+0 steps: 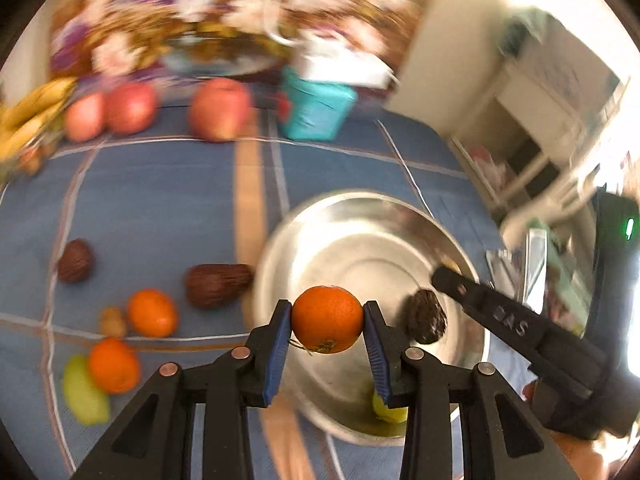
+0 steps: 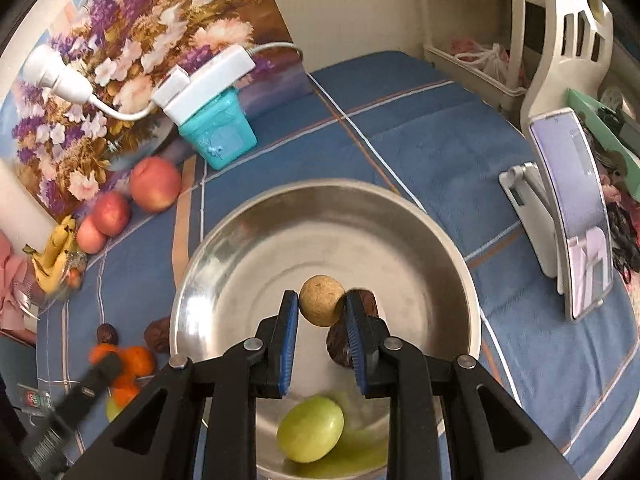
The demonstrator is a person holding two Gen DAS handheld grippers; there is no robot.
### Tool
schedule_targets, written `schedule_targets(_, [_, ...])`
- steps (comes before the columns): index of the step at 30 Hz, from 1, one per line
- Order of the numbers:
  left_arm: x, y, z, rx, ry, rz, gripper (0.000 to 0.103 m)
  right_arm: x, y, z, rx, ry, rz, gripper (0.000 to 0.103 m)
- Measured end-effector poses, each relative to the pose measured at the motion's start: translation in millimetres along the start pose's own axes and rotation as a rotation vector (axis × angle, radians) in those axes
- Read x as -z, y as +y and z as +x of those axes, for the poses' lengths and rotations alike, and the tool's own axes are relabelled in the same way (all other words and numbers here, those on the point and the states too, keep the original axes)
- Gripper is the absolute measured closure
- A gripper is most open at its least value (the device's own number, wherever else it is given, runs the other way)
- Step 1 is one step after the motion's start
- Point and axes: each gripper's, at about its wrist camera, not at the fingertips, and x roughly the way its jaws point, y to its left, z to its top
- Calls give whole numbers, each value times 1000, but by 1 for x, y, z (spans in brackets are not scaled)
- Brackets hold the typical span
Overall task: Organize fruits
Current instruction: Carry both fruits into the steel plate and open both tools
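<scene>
1. Two grippers, both loaded, both over the steel bowl (image 2: 256,216) on the blue plaid cloth (image 2: 420,148).
2. Far left of the left wrist view, around 9 o'clock: bananas (image 1: 28,116) at the cloth's edge, then three red apples (image 1: 130,108) in a loose row toward 11 o'clock. It's blurry, but they sit near the floral picture (image 2: 120,60).
3. Lower left, about 8 o'clock: a green fruit (image 1: 82,392) touching one orange (image 1: 113,365), a second orange (image 1: 152,313) just above, and a small tan fruit (image 1: 113,322) beside it. Two dark brown wrinkly fruits (image 1: 218,284) are nearby, one right up against the bowl's left rim.
4. Between that cluster and the apples the cloth is bare, so there's plenty of room.
5. Left gripper (image 1: 327,319): blue pads clamped on an orange fruit (image 1: 327,318), held over the bowl's near-left rim.
6. Right gripper (image 2: 322,306): nearly closed, pinching a small tan round fruit (image 2: 320,300) above the bowl's middle. A dark brown fruit (image 2: 340,344) sits in the bowl just behind its right finger.
7. A green fruit (image 2: 310,428) lies in the bowl at 6 o'clock, near the rim.
8. At 11 o'clock from the bowl: a teal box (image 2: 218,132) with a white power strip (image 2: 208,76) on top, well apart.
9. Right side, 3 o'clock: a phone on a stand (image 2: 568,216) near the cloth's edge, with open cloth between it and the bowl.
</scene>
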Motion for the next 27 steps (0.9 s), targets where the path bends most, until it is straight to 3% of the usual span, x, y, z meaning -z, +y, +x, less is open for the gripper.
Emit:
schedule_targets(11, [4, -14, 36, -15, 45, 61, 64, -4, -1, 23, -12, 6, -14, 77])
schedule_targets(27, [8, -22, 33, -34, 58, 92, 59, -4, 0, 28, -6, 33, -28, 77])
